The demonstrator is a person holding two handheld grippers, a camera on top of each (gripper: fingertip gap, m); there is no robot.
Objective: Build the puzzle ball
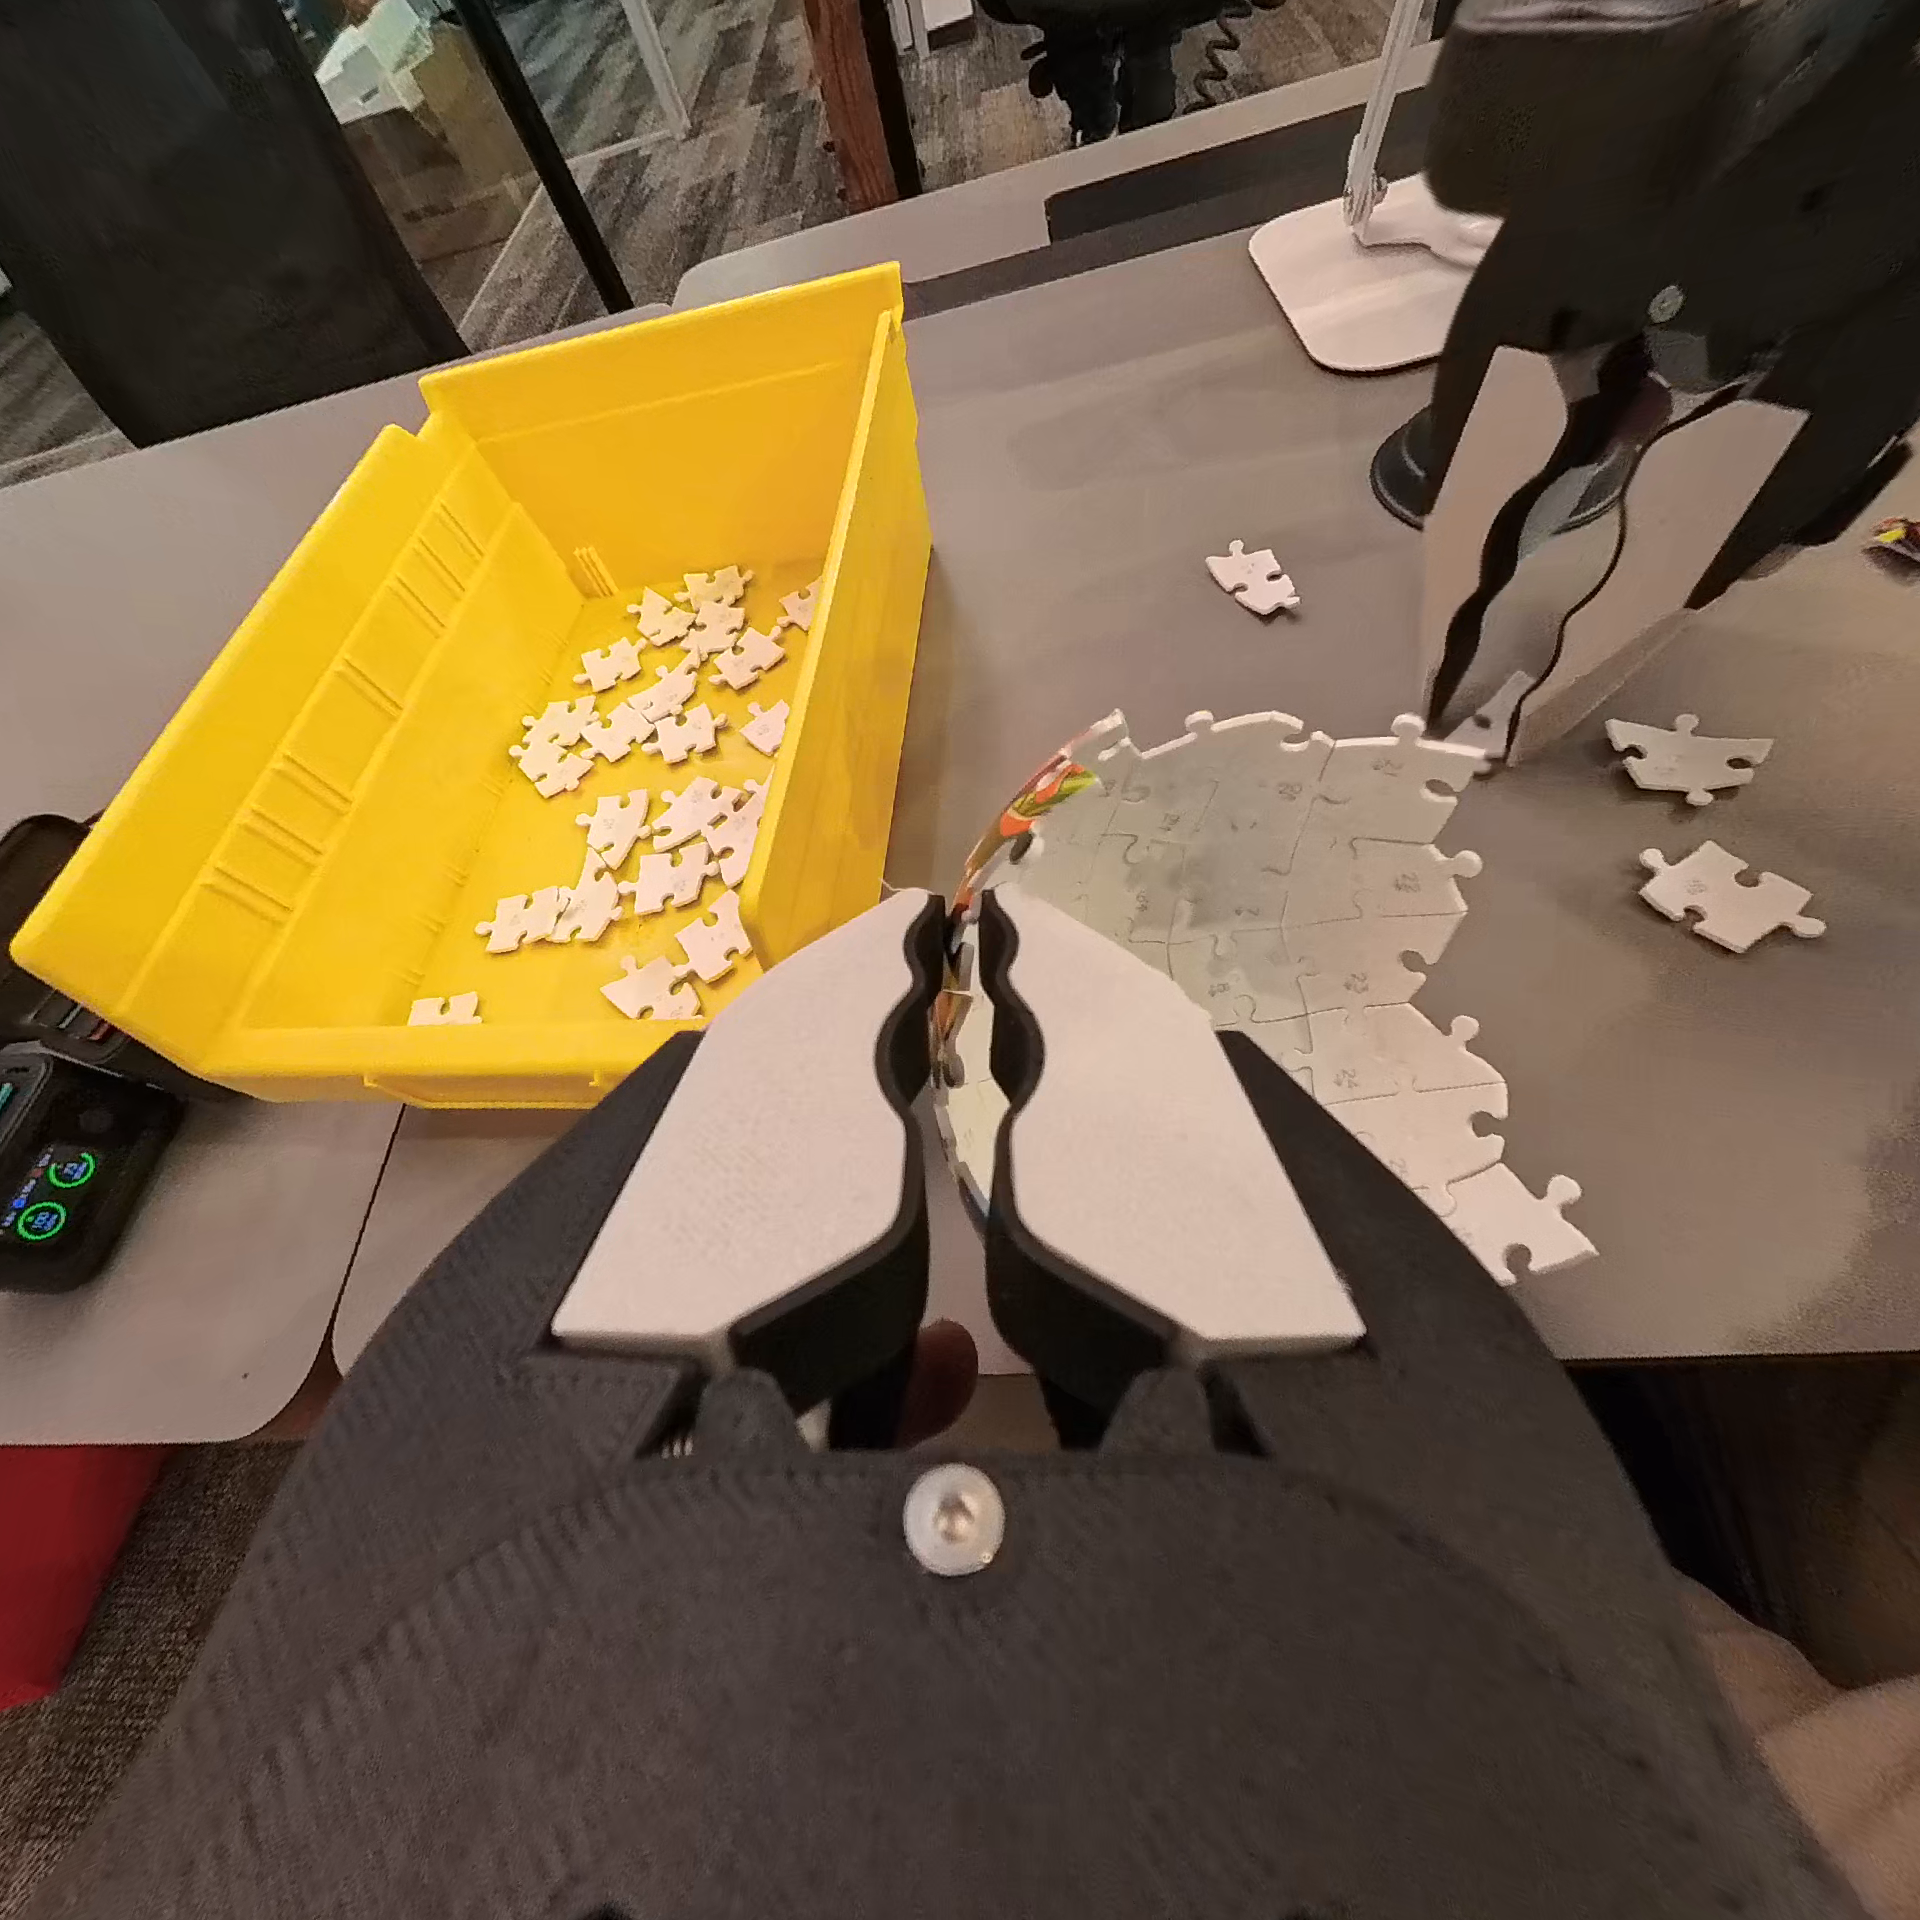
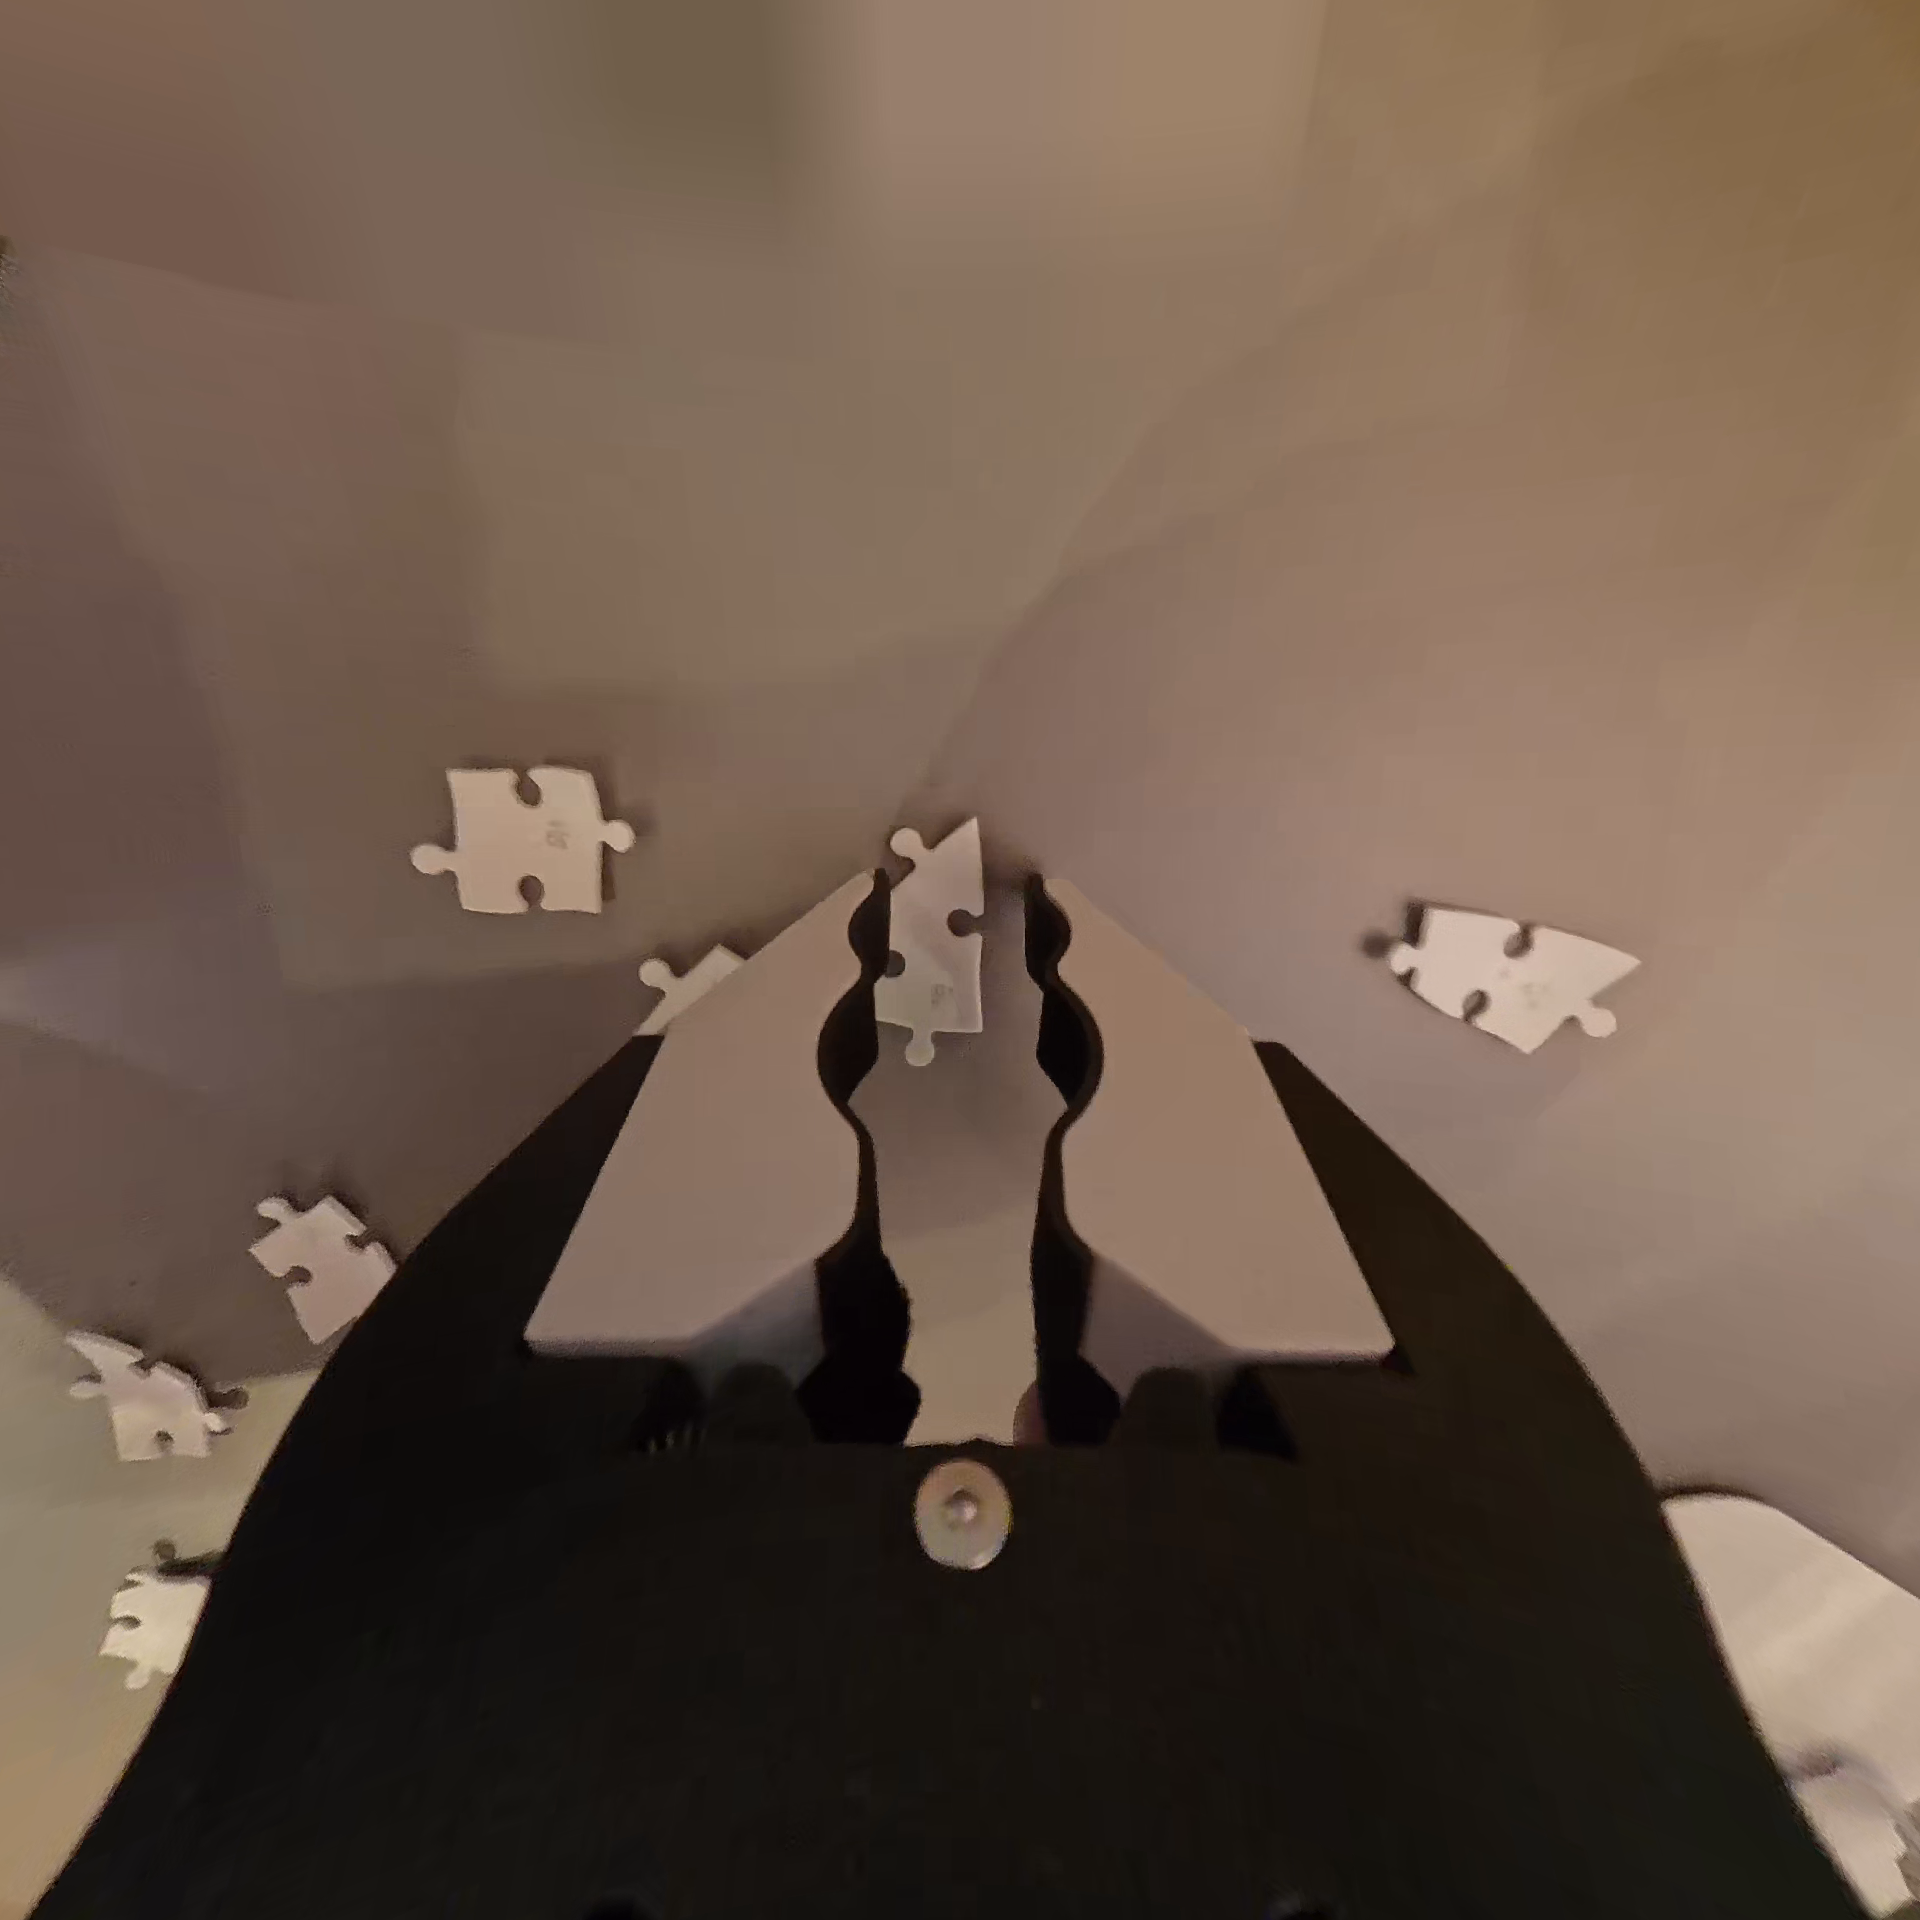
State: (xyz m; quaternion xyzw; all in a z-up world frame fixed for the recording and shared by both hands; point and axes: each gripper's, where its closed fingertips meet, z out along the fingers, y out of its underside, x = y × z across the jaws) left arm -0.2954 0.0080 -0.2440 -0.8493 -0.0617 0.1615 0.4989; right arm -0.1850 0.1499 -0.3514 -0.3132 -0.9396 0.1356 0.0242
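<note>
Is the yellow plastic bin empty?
No: the yellow plastic bin holds many loose white puzzle pieces scattered across its floor in the left wrist view.

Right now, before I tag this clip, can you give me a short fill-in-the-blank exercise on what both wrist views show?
1. The loose white puzzle pieces lie piled inside a plastic bin coloured ____.
2. The left claw is ____ on the rim of the curved, partly assembled puzzle shell.
3. The right claw stands ____ over a wedge-shaped white piece on the grey table.

Missing words: yellow; shut; open
</note>
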